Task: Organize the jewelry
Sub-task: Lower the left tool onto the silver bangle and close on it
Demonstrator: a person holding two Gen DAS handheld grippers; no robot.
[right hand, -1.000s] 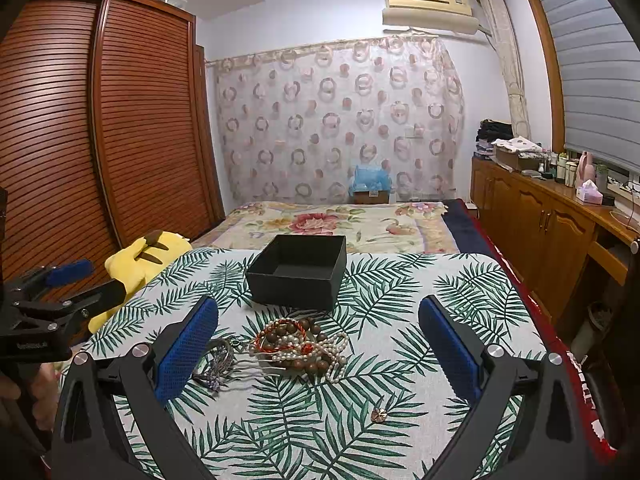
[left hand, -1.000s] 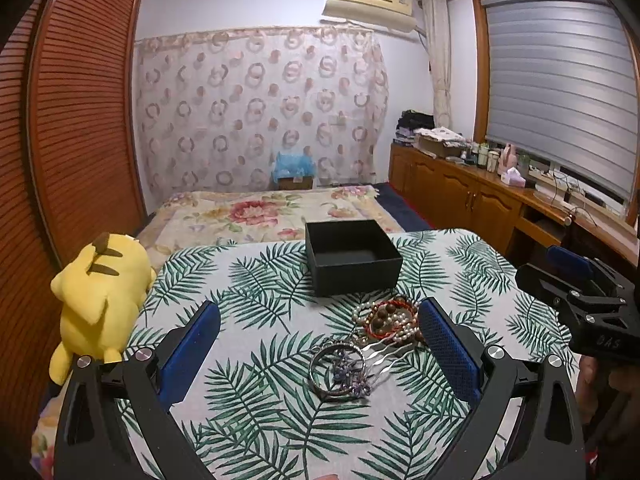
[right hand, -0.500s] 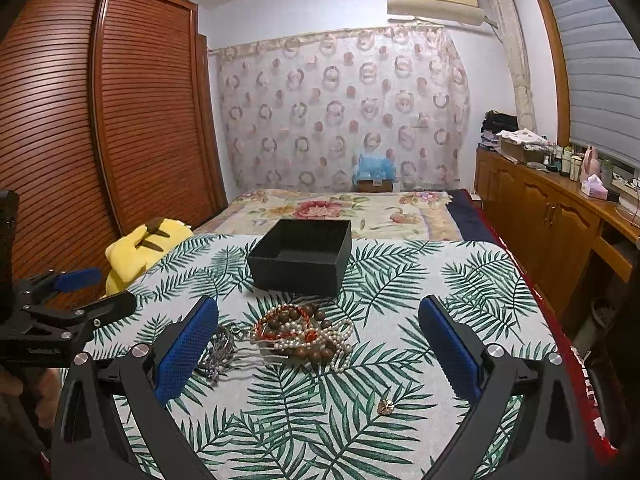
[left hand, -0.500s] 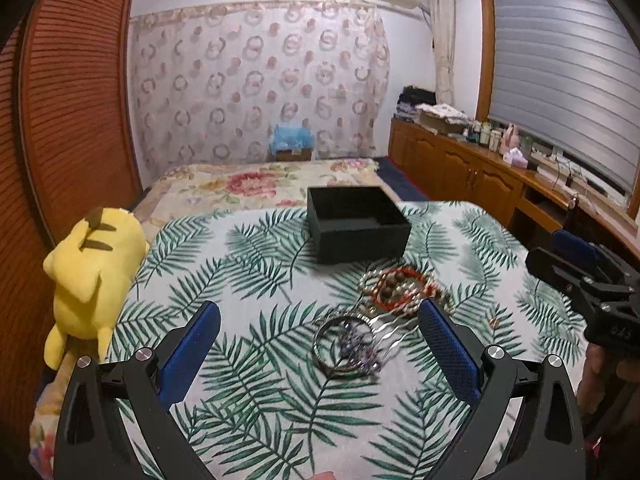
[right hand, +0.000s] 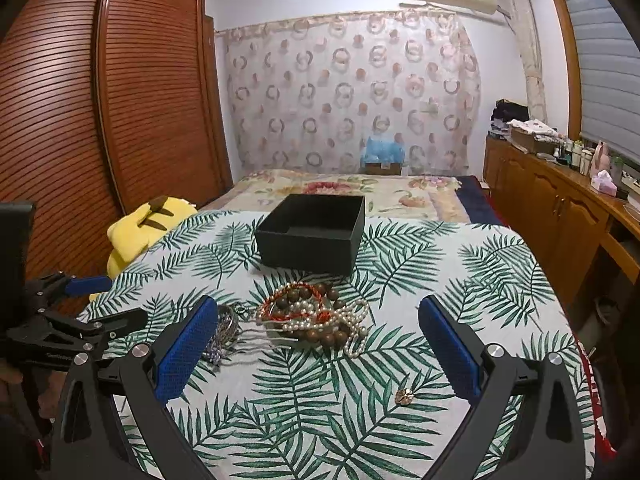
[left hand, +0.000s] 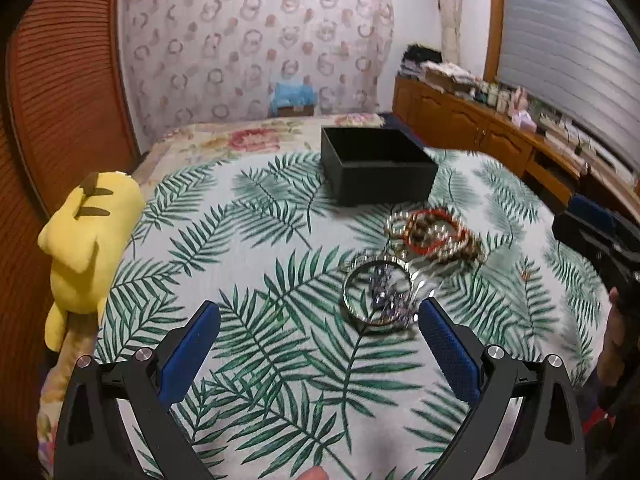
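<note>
Jewelry pile (right hand: 320, 314): beads, pearls and a red cord are lying tangled on the leaf-print cloth (right hand: 440, 272), just near of the black box (right hand: 316, 232).
Silver bangle (left hand: 378, 294): it is lying left of the pile, touching it; blurred in your left view.
Small stud (right hand: 402, 396): it is sitting alone, nearer than the pile and to its right.
Left gripper (left hand: 320, 338): you are holding its jaws spread wide with nothing between them, the bangle just past the right fingertip.
Right gripper (right hand: 318, 336): you are holding it wide open too, empty, framing the pile.
Yellow plush (left hand: 86, 236): it is resting at the cloth's left edge.
</note>
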